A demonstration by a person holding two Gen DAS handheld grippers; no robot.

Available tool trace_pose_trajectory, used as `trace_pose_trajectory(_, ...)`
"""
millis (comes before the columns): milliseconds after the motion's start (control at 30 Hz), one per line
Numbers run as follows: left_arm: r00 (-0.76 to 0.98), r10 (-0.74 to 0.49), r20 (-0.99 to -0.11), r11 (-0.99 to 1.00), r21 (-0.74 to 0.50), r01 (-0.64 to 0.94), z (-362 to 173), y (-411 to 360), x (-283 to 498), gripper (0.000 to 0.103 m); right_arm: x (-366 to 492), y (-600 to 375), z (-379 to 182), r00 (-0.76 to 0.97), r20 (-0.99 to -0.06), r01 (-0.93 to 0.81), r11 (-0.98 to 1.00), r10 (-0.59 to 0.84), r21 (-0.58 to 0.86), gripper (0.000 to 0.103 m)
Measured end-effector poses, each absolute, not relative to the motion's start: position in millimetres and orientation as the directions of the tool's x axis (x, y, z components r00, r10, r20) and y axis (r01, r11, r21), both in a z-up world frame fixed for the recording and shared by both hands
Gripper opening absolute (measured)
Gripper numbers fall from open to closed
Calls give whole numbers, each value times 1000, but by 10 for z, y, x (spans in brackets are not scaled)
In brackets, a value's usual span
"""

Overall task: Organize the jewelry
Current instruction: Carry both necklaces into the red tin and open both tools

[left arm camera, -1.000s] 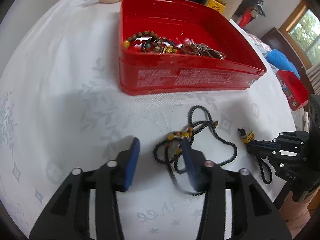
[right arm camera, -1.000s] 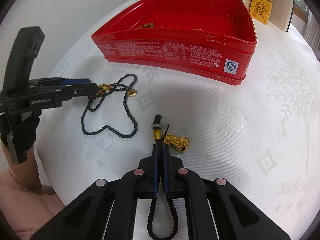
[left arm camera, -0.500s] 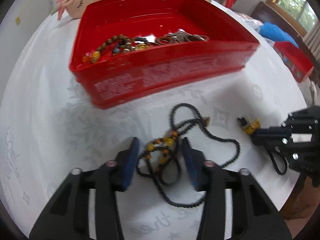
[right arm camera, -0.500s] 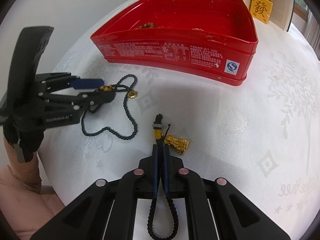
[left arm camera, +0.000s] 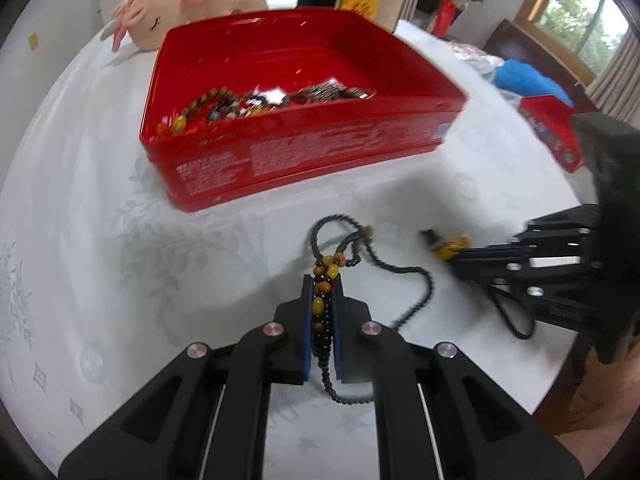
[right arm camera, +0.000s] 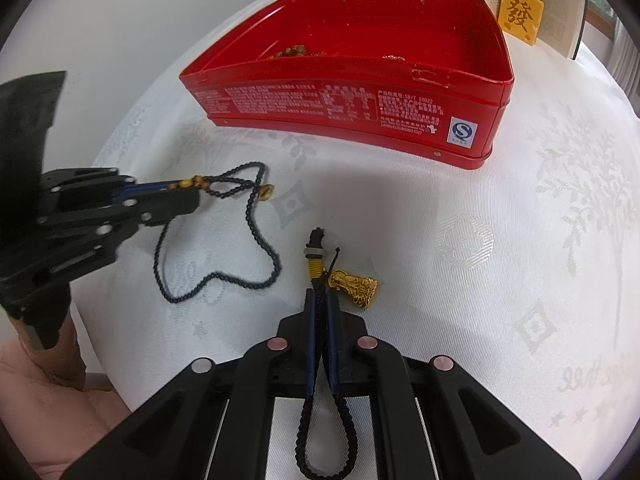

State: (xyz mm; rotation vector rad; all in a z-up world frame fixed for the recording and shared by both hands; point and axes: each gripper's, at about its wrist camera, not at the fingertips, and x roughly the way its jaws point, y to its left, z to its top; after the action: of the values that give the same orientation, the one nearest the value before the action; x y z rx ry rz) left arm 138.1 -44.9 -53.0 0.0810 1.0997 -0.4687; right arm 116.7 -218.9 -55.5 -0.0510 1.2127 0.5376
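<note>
White embroidered tablecloth (left arm camera: 100, 240), red tin (left arm camera: 304, 152) beyond both tools. Left gripper (left arm camera: 322, 316), wide apart a second ago, now clamped on beaded necklace (left arm camera: 320, 308), loop trailing right. Right gripper (right arm camera: 320, 332) unchanged, pinched on braided cord charm (right arm camera: 320, 304). Both pieces ready for lifting into tin.

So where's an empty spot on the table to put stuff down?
Bare cloth lies right of the gold charm, below the red tin. It is crowded on the left, around the black bead necklace and the left gripper.
</note>
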Motion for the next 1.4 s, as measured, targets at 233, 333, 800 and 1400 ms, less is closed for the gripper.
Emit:
trace_pose_trajectory(233,383,-370,-846,874,-178,452,-344,-566,1224,6,1173,-2200,-549,241,-898,-421,874,367,244,5)
trace_pose_trajectory(333,400,-374,-837,879,-183,441,-282,-519,1213,6,1183,-2222,-530,244,-896,-413,876,372,251,5)
trace_pose_trajectory(800,518,-425,-742,880,-205,429,393,-390,1267,6,1144,-2370,55,354,-829,-438,860,433,262,4)
trace_pose_trajectory(1400,623,-413,-665,905,-220,365,1182,-414,2266,6,2121,-2284,1017,491,-760,-418,880,426,224,4)
